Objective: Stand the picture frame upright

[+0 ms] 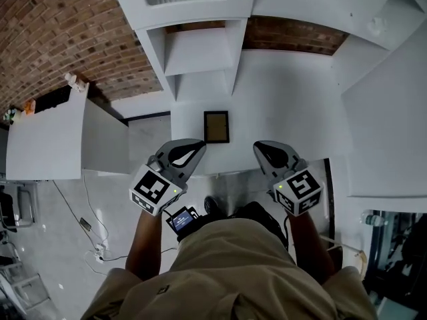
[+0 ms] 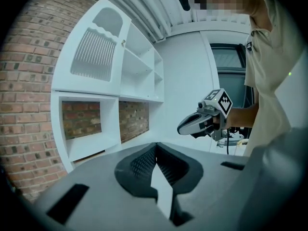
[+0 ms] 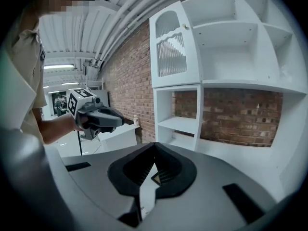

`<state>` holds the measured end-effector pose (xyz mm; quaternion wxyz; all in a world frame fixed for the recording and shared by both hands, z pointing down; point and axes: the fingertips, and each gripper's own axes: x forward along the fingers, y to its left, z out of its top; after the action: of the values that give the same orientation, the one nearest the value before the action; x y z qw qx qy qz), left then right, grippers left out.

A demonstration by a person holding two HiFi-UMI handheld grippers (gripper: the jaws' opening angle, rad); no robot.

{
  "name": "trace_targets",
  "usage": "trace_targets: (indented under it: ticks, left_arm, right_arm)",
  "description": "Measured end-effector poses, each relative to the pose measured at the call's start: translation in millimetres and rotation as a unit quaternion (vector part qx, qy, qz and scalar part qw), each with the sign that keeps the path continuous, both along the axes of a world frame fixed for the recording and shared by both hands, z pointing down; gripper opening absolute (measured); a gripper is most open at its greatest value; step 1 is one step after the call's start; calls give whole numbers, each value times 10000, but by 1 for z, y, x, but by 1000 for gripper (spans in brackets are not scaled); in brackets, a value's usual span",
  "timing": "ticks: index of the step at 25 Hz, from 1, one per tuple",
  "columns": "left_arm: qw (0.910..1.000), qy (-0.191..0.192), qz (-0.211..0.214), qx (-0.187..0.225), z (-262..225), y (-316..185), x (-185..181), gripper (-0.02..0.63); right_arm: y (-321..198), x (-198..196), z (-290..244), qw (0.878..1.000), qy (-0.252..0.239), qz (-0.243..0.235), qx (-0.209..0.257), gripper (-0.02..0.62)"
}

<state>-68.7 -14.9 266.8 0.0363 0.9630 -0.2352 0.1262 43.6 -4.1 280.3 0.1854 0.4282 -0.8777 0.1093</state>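
A small dark picture frame (image 1: 216, 127) with a brownish panel lies flat on the white counter (image 1: 287, 99), near its front edge. My left gripper (image 1: 199, 144) hovers at the counter's edge just left of and nearer than the frame, not touching it. Its jaws meet at the tips with nothing between them (image 2: 155, 147). My right gripper (image 1: 258, 145) hovers just right of the frame, also apart from it, shut and empty (image 3: 155, 146). A corner of the frame (image 3: 158, 178) shows through the gap under the right jaws. Each gripper view shows the other gripper (image 2: 199, 121) (image 3: 98, 117).
A white shelving unit (image 1: 200, 52) with open cubbies stands at the back of the counter against a brick wall (image 1: 60, 32). A low white cabinet (image 1: 47, 139) stands to the left. Cables (image 1: 93, 225) lie on the floor beside the person's legs.
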Motion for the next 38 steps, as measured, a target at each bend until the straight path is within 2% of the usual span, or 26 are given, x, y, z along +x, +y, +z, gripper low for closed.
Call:
trace_targets:
  ticks: [8, 24, 38]
  left_arm:
    - [9999, -64, -20, -150, 15, -36, -9, 8]
    - [9976, -237, -547, -363, 36, -102, 15, 8]
    - [9957, -244, -763, -470, 44, -130, 20, 8]
  right_arm:
    - [-30, 0, 10, 9998, 52, 96, -141, 3]
    - [-107, 20, 41, 9981, -76, -463, -402, 3]
    - [-138, 25, 48, 9966, -84, -655, -489, 3]
